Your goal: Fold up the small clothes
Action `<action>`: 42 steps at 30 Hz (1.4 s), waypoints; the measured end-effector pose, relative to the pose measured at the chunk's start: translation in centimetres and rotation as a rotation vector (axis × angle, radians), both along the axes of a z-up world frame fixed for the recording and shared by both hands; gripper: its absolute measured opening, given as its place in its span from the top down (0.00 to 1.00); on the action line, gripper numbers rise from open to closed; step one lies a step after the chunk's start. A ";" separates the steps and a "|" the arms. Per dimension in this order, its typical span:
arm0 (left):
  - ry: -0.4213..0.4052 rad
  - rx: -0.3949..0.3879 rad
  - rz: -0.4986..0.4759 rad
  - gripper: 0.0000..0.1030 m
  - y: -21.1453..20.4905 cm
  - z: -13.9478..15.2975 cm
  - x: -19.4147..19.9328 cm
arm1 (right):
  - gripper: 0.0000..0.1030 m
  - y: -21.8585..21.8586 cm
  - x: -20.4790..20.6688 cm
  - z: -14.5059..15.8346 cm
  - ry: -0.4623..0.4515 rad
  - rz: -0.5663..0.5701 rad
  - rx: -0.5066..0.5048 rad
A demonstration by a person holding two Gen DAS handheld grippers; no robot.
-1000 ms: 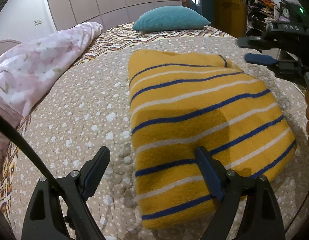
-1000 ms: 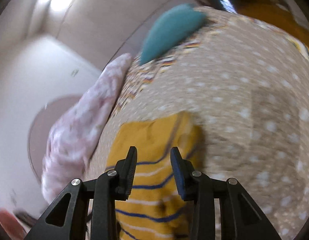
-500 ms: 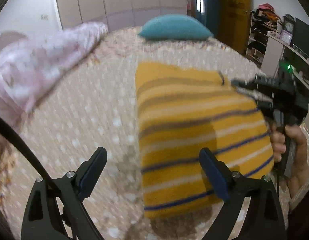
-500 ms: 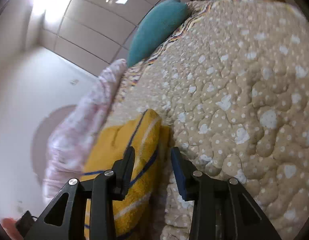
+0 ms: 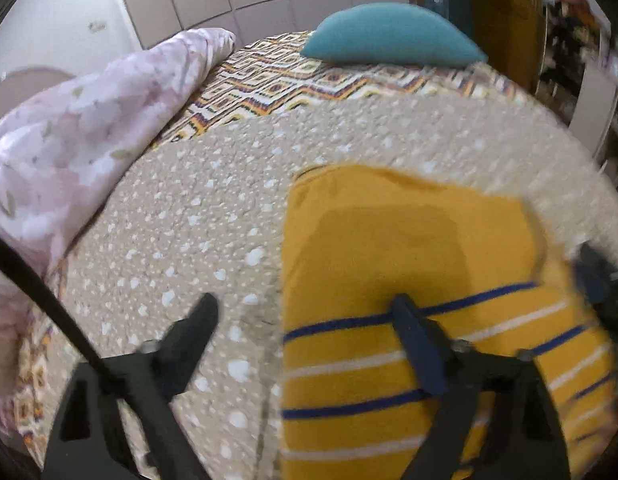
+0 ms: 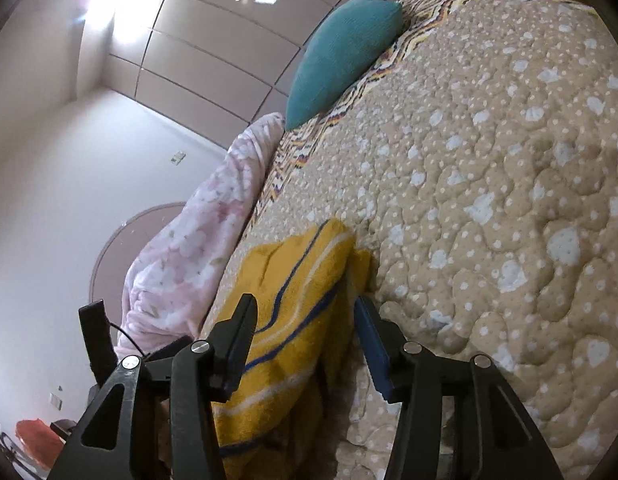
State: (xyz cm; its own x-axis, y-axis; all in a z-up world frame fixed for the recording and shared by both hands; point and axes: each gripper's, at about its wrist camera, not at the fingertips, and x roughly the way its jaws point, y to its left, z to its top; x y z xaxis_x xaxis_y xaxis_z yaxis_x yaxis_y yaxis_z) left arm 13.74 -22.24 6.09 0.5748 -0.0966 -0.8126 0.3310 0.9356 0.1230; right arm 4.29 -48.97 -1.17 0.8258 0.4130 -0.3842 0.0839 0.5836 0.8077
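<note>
A folded yellow garment (image 5: 389, 264) with blue and white stripes lies on the beige dotted quilt (image 5: 197, 216); its far part shows plain yellow. My left gripper (image 5: 305, 312) hovers over the garment's left edge. Its jaws are closing, one finger above the quilt and the other above the cloth, and nothing is pinched. In the right wrist view the garment's thick edge (image 6: 301, 264) lies between the fingers of my right gripper (image 6: 303, 312). Those jaws are opening and the pads do not clamp the cloth. The right gripper (image 5: 597, 280) appears blurred at the garment's right side.
A teal pillow (image 5: 393, 36) rests at the head of the bed on a zigzag-patterned sheet (image 5: 293, 84). A pink floral duvet (image 5: 81, 136) is bunched along the left side. Wardrobe doors (image 6: 213, 48) stand behind, and shelves with clutter (image 5: 569, 32) at the far right.
The left gripper moved forward along the garment and its jaws narrowed. The right gripper sank to the garment's edge, then stayed put while its jaws spread.
</note>
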 end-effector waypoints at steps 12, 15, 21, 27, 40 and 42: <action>-0.085 0.143 -0.249 0.23 -8.9 -2.7 -3.9 | 0.43 -3.0 -2.1 0.5 -0.023 -0.130 0.045; -0.045 0.092 -0.204 0.25 -8.4 -1.3 -3.7 | 0.42 -3.2 -2.1 0.5 -0.025 -0.126 0.060; -0.120 0.021 -0.309 0.25 -9.1 1.7 -9.0 | 0.42 -4.8 -2.9 0.0 -0.048 -0.147 0.137; -0.002 0.170 -0.403 0.25 -13.6 -2.2 -9.3 | 0.42 -5.2 -3.4 0.1 -0.047 -0.153 0.137; 0.171 0.068 -0.202 0.24 -16.3 -4.1 0.5 | 0.42 -6.1 -4.0 0.0 -0.051 -0.173 0.165; 0.175 0.012 -0.191 0.24 -15.7 -3.0 0.7 | 0.41 -6.0 -3.7 0.0 -0.045 -0.166 0.159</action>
State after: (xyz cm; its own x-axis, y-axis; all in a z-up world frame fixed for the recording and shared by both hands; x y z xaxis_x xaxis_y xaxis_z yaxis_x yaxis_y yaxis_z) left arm 14.42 -37.94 3.05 0.3975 -0.1799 -0.8998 0.5187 0.8530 0.0586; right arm 0.55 -54.95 -1.16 0.9023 0.3223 -0.2864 0.1301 0.4298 0.8935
